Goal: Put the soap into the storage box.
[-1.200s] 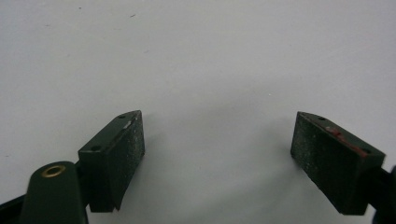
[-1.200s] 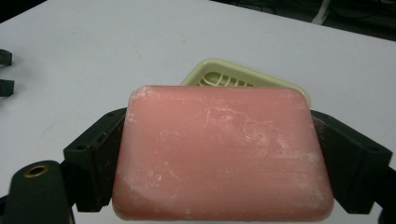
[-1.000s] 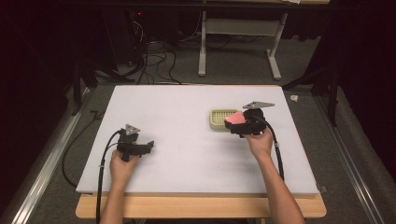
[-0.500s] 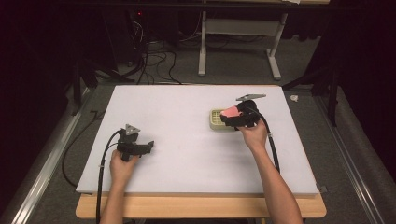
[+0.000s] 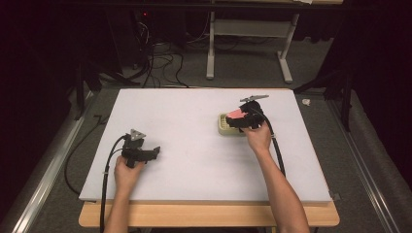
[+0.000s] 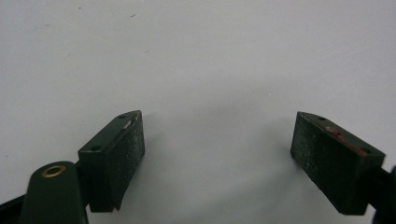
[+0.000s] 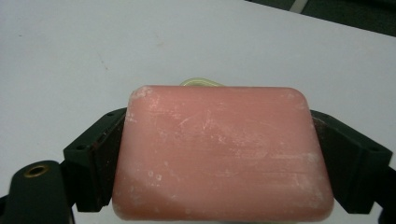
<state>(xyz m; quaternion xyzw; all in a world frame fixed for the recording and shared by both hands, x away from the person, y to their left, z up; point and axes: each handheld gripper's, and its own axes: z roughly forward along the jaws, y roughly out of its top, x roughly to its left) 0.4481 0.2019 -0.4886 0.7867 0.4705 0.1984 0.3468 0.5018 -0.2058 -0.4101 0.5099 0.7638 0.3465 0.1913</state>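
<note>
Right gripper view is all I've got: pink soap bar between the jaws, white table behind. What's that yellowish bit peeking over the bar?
Observer: A pale yellow slotted soap dish; the high view shows the right gripper holding the soap bar over it.
Operator: Bar in the dish yet?
Observer: I can't tell whether it touches; in the high view the gripper covers most of the dish.
Operator: Left gripper doing anything?
Observer: The left gripper is open, with bare white table between its jaws.
Operator: Where is it?
Observer: Near the table's front left, well apart from the dish.
</note>
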